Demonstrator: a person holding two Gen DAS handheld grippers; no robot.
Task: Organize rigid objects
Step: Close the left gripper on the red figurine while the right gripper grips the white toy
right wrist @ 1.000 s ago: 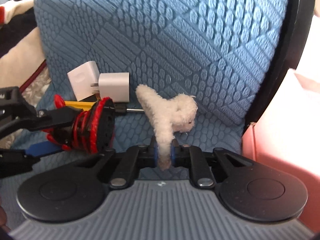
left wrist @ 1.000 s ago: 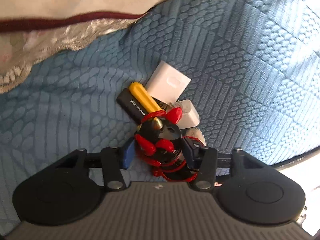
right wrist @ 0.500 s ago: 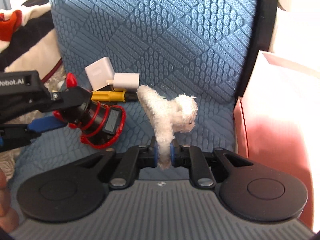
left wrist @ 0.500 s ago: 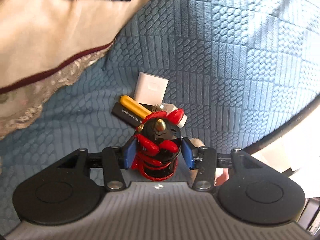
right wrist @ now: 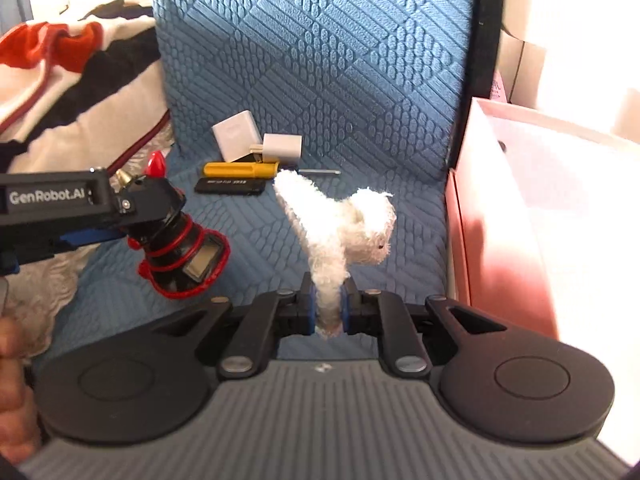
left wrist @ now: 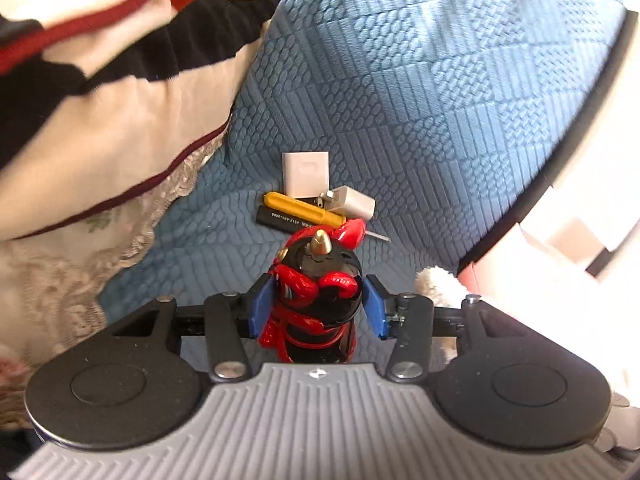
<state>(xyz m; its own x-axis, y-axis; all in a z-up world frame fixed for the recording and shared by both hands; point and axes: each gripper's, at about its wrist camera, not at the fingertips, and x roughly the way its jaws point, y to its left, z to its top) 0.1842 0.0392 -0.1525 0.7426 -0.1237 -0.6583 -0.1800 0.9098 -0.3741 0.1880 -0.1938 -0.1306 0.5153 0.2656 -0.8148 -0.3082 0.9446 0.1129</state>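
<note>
Above quilted blue cover: left tool clamps glossy red-black figurine; right tool pinches fluffy white plush.

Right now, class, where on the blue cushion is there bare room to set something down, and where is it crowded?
Bare: the wide stretch of blue cushion beyond the chargers, and the strip between the screwdriver and the pink box. Crowded: the cluster of white charger, small charger, screwdriver and black stick, hemmed by the blanket on the left.

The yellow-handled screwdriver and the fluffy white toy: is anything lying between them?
No. In the right wrist view only bare blue cushion shows between screwdriver and white toy.
</note>
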